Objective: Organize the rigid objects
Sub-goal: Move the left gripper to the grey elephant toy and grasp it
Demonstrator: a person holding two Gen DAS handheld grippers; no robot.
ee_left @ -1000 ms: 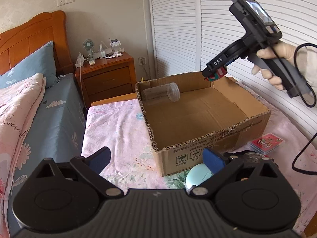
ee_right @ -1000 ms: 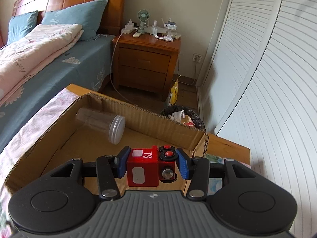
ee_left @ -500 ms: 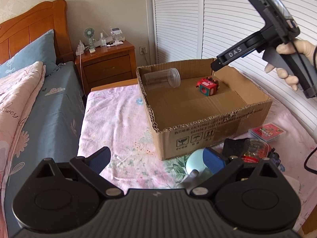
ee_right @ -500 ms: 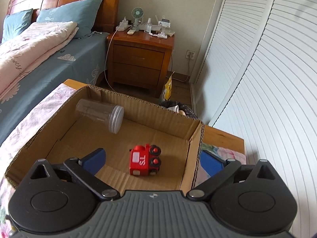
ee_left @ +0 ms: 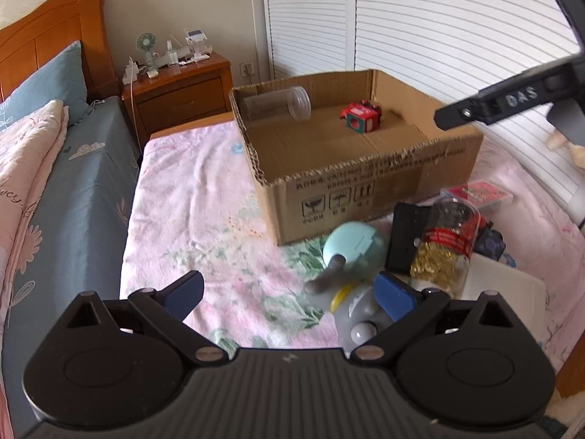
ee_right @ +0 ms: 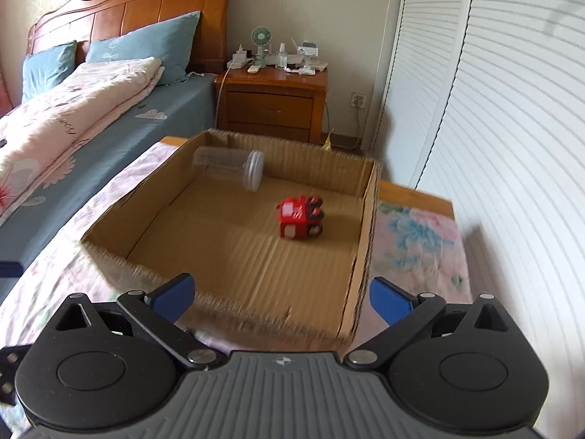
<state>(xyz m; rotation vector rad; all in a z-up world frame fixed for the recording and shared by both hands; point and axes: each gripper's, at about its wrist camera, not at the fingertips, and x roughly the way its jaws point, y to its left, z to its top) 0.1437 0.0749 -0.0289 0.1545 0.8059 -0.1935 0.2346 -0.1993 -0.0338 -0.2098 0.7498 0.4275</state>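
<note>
An open cardboard box (ee_left: 351,179) (ee_right: 109,256) stands on the floral-covered table. Inside lie a red toy train (ee_left: 362,116) (ee_right: 300,216) and a clear plastic jar (ee_left: 278,104) (ee_right: 230,166) on its side. My right gripper (ee_right: 281,296) is open and empty, pulled back above the box's near edge; its body (ee_left: 493,104) shows in the left wrist view. My left gripper (ee_left: 289,292) is open and empty, above the table in front of the box. Near its right finger lie a mint round object (ee_left: 353,245), a jar of gold items (ee_left: 448,241) and a black case (ee_left: 406,234).
A red card box (ee_left: 479,192) lies right of the cardboard box, a white slab (ee_left: 504,285) at the table's right. A bed (ee_right: 73,109) and wooden nightstand (ee_right: 274,102) stand to the left and behind. White louvred doors (ee_right: 493,109) line the right side.
My right gripper opened and let the red train drop into the box, then drew back and up. My left gripper pulled back and tilted down, bringing the objects before the box into view.
</note>
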